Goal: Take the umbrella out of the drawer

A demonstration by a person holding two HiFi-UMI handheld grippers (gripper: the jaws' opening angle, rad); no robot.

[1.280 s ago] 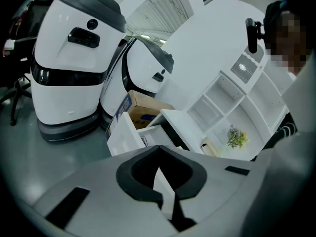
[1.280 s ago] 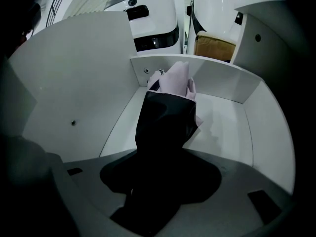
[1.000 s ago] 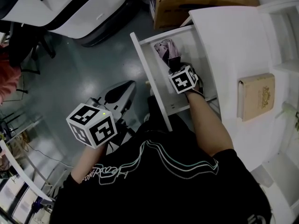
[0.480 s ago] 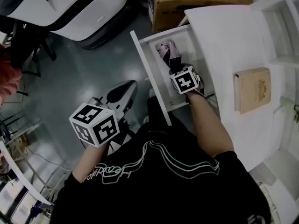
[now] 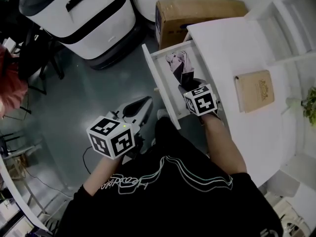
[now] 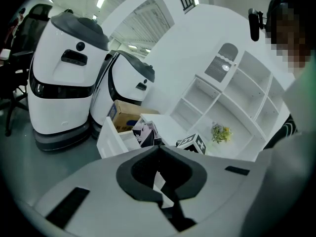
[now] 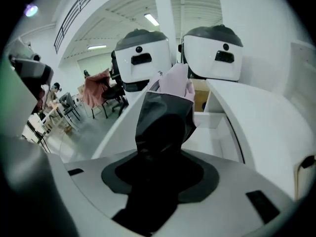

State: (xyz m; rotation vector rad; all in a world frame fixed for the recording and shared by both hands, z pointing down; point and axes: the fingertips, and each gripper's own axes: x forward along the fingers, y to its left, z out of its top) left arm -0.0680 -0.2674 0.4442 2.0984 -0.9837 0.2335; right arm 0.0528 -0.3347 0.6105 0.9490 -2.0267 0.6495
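Umbrella (image 5: 178, 65) x1 in R claw (image 5: 190, 84); drawer (image 5: 159, 80) x1

You're in a robotics lab: two big white robots (image 5: 81, 14) parked on a grey floor (image 5: 98, 98), white shelving (image 6: 232, 98), office chairs (image 7: 114, 97).

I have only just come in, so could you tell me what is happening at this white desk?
A person with a gripper in each hand is taking a folded umbrella from the open drawer. The right gripper is shut on the umbrella's dark end, and the pink end sticks up above the drawer's rim, not yet clear of it. The left gripper holds nothing and hangs over the floor beside the drawer.
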